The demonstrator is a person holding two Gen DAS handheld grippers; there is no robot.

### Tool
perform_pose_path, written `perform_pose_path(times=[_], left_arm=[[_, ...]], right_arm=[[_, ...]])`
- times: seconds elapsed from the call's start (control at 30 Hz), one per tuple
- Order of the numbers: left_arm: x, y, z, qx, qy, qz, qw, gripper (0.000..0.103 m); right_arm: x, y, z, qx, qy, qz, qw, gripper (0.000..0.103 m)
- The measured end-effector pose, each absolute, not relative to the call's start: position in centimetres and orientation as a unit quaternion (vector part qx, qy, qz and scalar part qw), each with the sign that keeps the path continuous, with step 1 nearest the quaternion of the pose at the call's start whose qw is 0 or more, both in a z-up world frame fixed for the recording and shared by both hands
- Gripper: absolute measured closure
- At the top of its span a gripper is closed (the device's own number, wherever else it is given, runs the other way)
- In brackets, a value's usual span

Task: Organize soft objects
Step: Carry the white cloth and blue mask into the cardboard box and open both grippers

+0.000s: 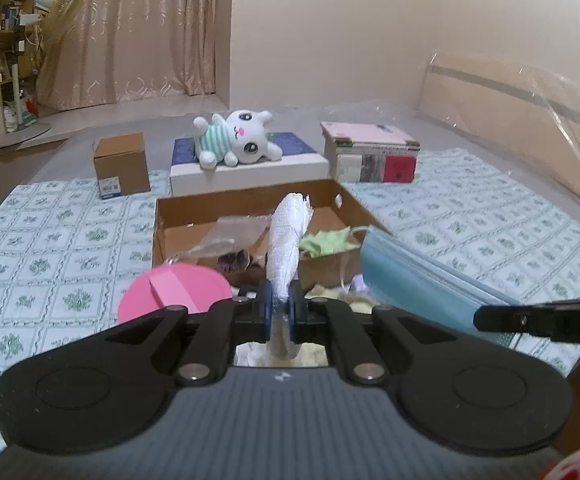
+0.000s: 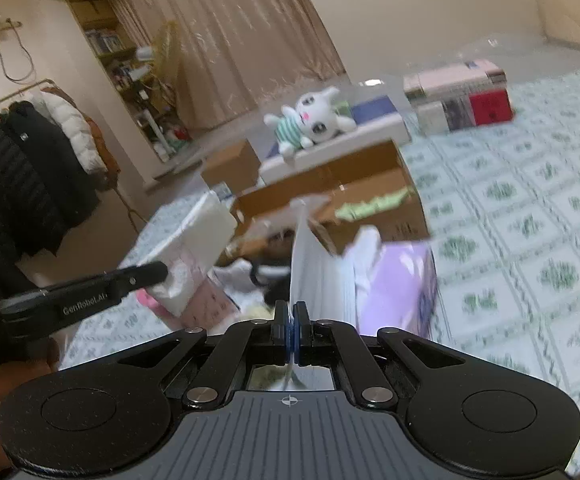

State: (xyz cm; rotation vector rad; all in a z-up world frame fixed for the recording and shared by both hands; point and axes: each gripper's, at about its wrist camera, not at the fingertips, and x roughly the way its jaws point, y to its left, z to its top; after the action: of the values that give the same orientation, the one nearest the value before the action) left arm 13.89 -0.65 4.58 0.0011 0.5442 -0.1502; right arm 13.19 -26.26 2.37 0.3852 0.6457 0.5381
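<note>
Both grippers clamped — coats (image 2: 30, 160) right-view only.

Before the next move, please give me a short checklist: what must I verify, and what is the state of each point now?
1. Left gripper shut on the white cloth: ok.
2. Right gripper shut on the blue face mask: ok, the jaws are closed on its thin edge.
3. Open cardboard box has room inside: ok, bare floor shows beside the green cloth.
4. Mask hangs free of the pile below: cannot tell, the right wrist view is blurred.
5. Plush bunny out of the way: ok, it lies on the white box behind.
</note>
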Motion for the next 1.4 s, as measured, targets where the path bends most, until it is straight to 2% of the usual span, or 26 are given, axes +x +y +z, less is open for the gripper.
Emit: perform_pose_path(times=[0.47, 0.83, 1.13, 1.4], left_arm=[[19.3, 2.5, 9.2, -0.001, 0.259, -0.092, 0.961, 0.097], [27.2, 4.2, 8.5, 0.016, 0.289, -0.095, 0.953, 0.097], [34.9, 6.1, 6.3, 0.049, 0.326, -0.094, 0.939, 0.097], [40.5, 6.4, 1.8, 0.088, 0.391, -0.116, 0.909, 0.097]], right_arm=[[19.9, -25.7, 9.2, 0.147, 0.261, 0.292, 0.909, 0.101], [29.8, -23.3, 10.2, 0.111, 0.248, 0.298, 0.915, 0.101], [38.7, -18.9, 6.0, 0.022, 0.247, 0.32, 0.914, 0.101], [44.2, -15.9, -2.2, -0.051, 0.362, 0.322, 0.873, 0.101]])
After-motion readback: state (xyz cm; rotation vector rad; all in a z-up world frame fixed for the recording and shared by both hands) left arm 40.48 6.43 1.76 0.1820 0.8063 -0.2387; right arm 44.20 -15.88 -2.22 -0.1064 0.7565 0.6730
